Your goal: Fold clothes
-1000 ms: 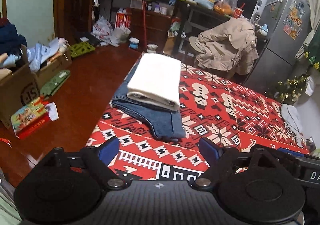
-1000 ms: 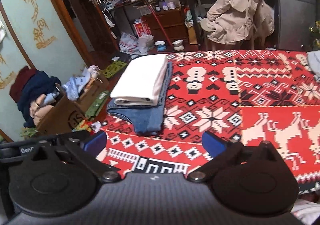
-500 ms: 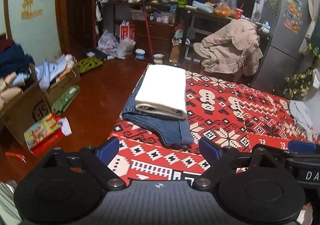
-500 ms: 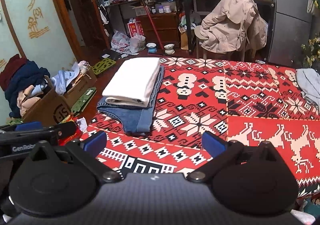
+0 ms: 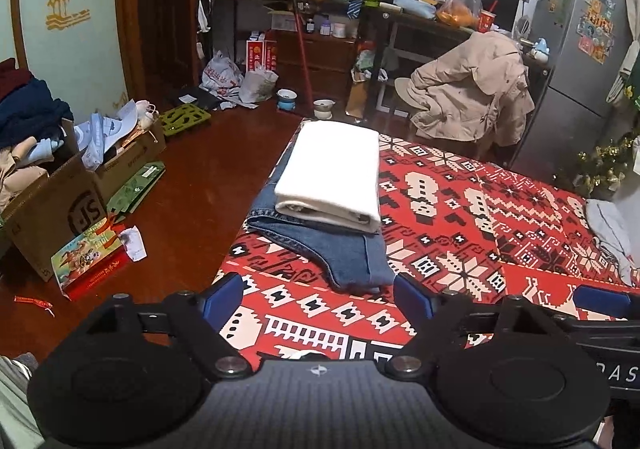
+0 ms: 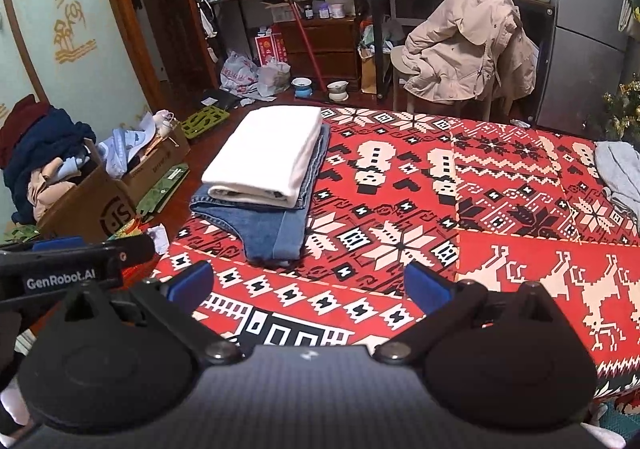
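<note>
- Clothes: folded white cloth rectangle stacked squarely on folded blue denim jeans, both near the left edge of the red, black and white patterned blanket covering the flat surface; whether bed or bench underneath, cannot tell.
- Seen again from the right wrist: white fold over denim, denim poking out toward the cameras.
- Straight ahead of both tongs, well apart from the fingertips; long axis of the stack running away from the cameras, short folded end facing them.
- Left tongs lined up almost dead on the stack; right tongs with the stack ahead and off to the left, so left nearer by judgement.
- Both tongs spread wide apart, blue pads bare, gripping nothing.
- Crumpled pale grey garment at the far right edge of the blanket, unfolded, well apart from the stack and closer to the right tongs.
- Fits either a finished pile with one piece remaining, or a pause between pieces; not settled from here.
- Readable writing: "GenRobot.AI" on the black body of the other tool at left of the right view; "JS" in a circle on the brown cardboard box; letters "DAS" at the right edge of the left view.
- Gold characters on the pale green wall, too stylised to read.
</note>
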{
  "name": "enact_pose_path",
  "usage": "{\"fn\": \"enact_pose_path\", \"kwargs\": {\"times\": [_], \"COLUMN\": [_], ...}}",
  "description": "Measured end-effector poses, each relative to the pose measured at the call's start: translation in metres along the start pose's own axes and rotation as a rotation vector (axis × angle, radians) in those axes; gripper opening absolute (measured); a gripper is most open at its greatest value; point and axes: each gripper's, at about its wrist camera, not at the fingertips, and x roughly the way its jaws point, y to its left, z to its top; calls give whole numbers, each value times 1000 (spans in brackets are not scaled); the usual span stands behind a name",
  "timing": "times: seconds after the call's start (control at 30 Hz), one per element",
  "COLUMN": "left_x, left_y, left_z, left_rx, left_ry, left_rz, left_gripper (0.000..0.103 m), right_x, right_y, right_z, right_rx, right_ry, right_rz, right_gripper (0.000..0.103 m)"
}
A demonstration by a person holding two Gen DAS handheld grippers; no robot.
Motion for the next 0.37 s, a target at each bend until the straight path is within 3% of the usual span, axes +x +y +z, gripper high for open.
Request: {"fn": "enact_pose_path", "kwargs": {"times": [0.37], "left_x": [0], "left_y": [-3], "left_z": [-1], "left_rx": [3], "left_ry": [-1], "left_rz": [-3], "left_gripper": [82], "right_x": [5], "right_y": [0], "right_z": [-2], "right_rx": [0], "right_ry": [6], "right_rz": [7], "right_gripper": [102]}}
